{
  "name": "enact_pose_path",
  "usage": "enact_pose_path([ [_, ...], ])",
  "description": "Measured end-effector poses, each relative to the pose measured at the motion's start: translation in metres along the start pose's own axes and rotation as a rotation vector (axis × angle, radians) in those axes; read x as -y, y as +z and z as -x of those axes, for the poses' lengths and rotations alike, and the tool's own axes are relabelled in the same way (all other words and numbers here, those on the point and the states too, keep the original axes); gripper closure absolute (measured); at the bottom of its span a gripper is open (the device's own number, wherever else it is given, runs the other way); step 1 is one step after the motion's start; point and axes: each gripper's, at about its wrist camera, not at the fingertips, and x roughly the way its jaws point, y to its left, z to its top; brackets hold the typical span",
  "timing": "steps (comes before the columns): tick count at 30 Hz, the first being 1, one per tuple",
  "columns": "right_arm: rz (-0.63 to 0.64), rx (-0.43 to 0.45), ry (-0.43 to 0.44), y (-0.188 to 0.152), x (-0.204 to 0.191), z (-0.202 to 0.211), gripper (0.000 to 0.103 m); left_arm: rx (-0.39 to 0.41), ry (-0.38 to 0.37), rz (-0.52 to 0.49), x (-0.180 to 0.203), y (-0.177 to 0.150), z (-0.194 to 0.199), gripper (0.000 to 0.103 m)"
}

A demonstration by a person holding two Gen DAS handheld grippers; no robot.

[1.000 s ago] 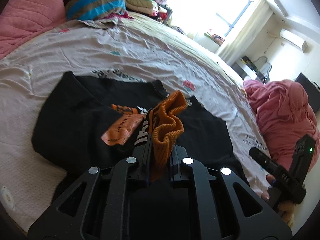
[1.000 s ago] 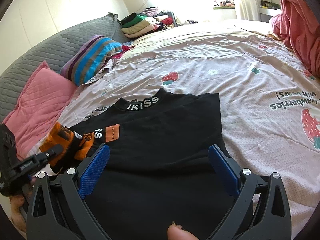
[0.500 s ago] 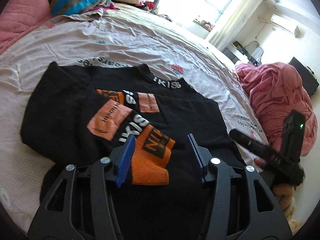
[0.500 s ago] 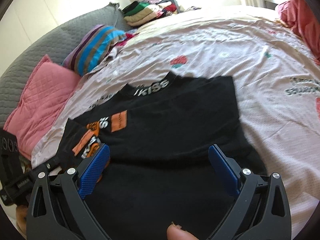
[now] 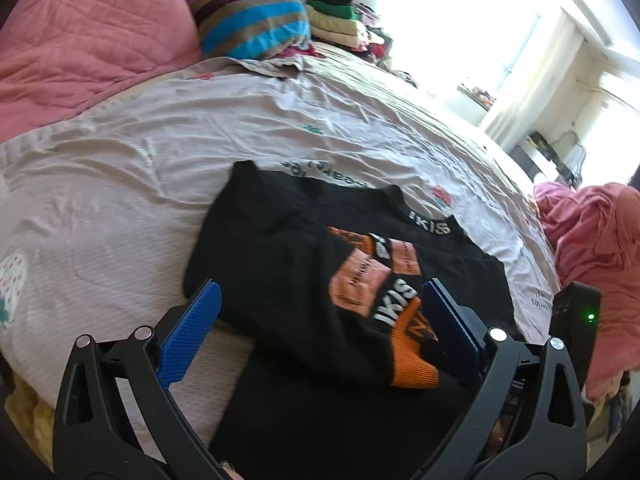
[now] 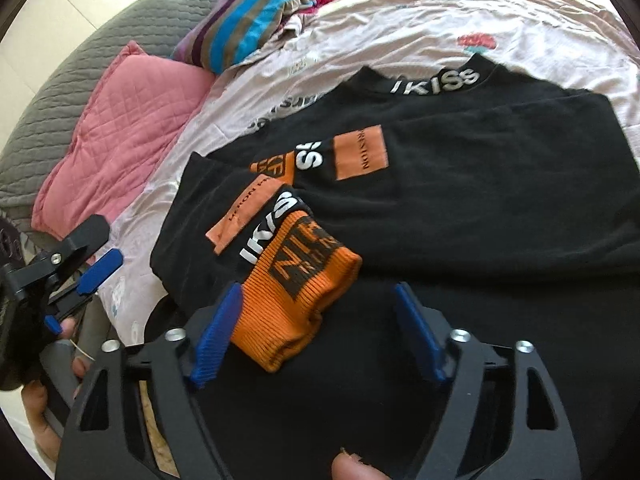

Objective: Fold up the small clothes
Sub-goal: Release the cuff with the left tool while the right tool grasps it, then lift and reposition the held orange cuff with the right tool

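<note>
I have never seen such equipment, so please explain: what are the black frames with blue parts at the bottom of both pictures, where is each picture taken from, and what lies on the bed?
There is no robot here. A person holds two hand tools, each a gripper with two blue-padded fingers and a wide-angle camera looking forward along them. One picture comes from the left gripper, the other from the right gripper. In the right picture you also see the left gripper from the side, at the left edge, with the person's hand under it.

On the pale printed bedsheet lies a black sweater with "IKISS" on the collar. One sleeve is folded across the body, and its orange cuff lies between the right gripper's fingers.

Both grippers are open and hold nothing. Behind are a pink pillow and a striped pillow.
</note>
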Motion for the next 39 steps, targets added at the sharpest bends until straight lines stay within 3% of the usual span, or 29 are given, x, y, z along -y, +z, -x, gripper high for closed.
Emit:
enact_pose_path([
  [2, 0.013, 0.006, -0.010, 0.002, -0.006, -0.006, 0.050, 0.001, 0.004, 0.022, -0.009, 0.001, 0.001, 0.010],
  [4, 0.033, 0.014, -0.016, 0.005, -0.012, -0.010, 0.074, 0.005, 0.005, 0.038, -0.015, 0.001, 0.003, 0.010],
  [6, 0.060, 0.026, -0.002, 0.010, -0.018, -0.009, 0.091, 0.012, 0.006, 0.049, -0.020, 0.001, 0.006, 0.010],
  [7, 0.086, 0.043, -0.004, 0.014, -0.024, -0.005, 0.093, 0.016, 0.005, 0.057, -0.023, 0.001, 0.008, 0.010],
  [16, 0.298, 0.229, -0.021, 0.055, -0.064, 0.049, 0.095, 0.030, -0.001, 0.091, -0.031, 0.001, 0.016, 0.010],
  [21, 0.360, 0.344, -0.075, 0.079, -0.059, 0.083, 0.096, 0.033, -0.001, 0.085, -0.029, 0.001, 0.018, 0.010],
  [25, 0.375, 0.416, -0.165, 0.090, -0.040, 0.104, 0.096, 0.036, -0.001, 0.073, -0.025, 0.002, 0.019, 0.010],
  [32, 0.293, 0.432, -0.257, 0.084, 0.012, 0.112, 0.096, 0.025, -0.001, 0.035, -0.010, 0.004, 0.014, 0.010],
  [39, 0.212, 0.415, -0.285, 0.073, 0.053, 0.107, 0.096, 0.011, 0.000, -0.020, 0.012, 0.009, 0.001, 0.010],
])
